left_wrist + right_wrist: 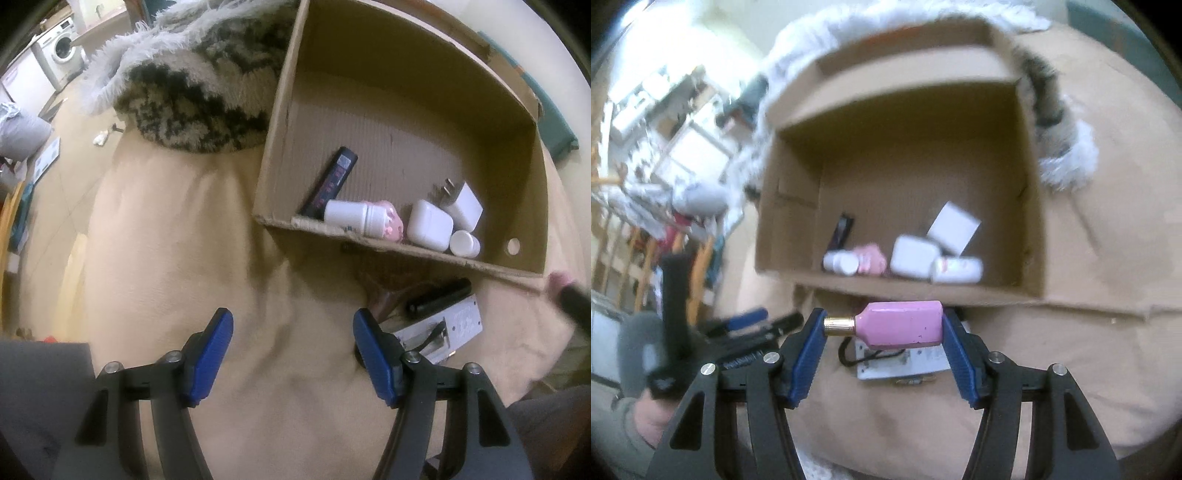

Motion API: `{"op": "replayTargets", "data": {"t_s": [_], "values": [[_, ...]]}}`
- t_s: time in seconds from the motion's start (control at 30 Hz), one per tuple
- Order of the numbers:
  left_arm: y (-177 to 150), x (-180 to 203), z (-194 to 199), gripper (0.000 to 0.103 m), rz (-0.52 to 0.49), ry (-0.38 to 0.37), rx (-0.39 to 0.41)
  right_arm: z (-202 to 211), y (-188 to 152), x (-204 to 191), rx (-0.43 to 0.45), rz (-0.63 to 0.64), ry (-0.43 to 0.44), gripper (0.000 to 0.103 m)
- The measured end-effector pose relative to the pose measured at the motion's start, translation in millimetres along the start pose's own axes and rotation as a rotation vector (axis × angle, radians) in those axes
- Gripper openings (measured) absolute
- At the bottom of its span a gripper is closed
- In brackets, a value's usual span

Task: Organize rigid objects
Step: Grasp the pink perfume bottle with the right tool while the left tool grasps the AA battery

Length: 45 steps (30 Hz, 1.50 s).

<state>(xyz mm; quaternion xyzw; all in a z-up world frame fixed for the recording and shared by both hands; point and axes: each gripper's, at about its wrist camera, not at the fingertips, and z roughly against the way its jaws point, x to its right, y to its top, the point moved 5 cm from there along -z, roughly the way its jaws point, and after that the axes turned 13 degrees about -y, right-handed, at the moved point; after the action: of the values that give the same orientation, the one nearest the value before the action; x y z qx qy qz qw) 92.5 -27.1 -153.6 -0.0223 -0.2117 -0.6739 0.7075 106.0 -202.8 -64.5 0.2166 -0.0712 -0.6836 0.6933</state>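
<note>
The right gripper is clamped end to end on a pink bottle, held crosswise with its gold cap pointing left, just before the cardboard box. The left gripper hangs apart, empty.

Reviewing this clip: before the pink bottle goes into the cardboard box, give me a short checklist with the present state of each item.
1. Right gripper grips the pink bottle with a gold cap end to end, pads on cap and base: ok.
2. Bottle lies level between the pads: ok.
3. Open brown cardboard box stands ahead of the bottle, top unobstructed: ok.
4. Bare floor inside the box behind the white containers and black remote: ok.
5. Left gripper is open, empty, outside the box: ok.
6. Grip firmness on the narrow cap: cannot tell.
</note>
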Motion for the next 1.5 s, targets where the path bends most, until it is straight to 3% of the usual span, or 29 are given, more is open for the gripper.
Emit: {"op": "replayTargets", "data": {"t_s": [0.2, 0.37, 0.53, 0.77, 0.9, 1.2, 1.33, 1.5], "values": [[-12, 7, -10, 0.064, -0.023, 0.015, -0.019, -3, 8, 22, 0.045, -0.122, 0.037, 0.065], [-32, 21, -17, 0.064, -0.015, -0.012, -0.061, -3, 16, 22, 0.075, -0.134, 0.038, 0.065], [-68, 65, -23, 0.064, 0.054, -0.048, -0.058, -2, 22, 29, 0.075, -0.16, 0.054, 0.065], [-100, 135, -64, 0.065, 0.019, -0.062, -0.049, 7, 24, 37, 0.101, -0.181, 0.075, 0.065], [-97, 146, -81, 0.065, 0.01, 0.03, -0.004, 10, 23, 46, 0.104, -0.204, 0.087, 0.065], [-89, 159, -97, 0.066, 0.043, 0.121, 0.037, 11, 26, 47, 0.103, -0.22, 0.115, 0.065], [-91, 155, -93, 0.04, 0.049, 0.13, 0.057, 9, 26, 44, 0.093, -0.217, 0.123, 0.065], [-86, 156, -93, 0.04, 0.033, 0.104, 0.039, 7, 25, 43, 0.09, -0.209, 0.116, 0.065]]}}
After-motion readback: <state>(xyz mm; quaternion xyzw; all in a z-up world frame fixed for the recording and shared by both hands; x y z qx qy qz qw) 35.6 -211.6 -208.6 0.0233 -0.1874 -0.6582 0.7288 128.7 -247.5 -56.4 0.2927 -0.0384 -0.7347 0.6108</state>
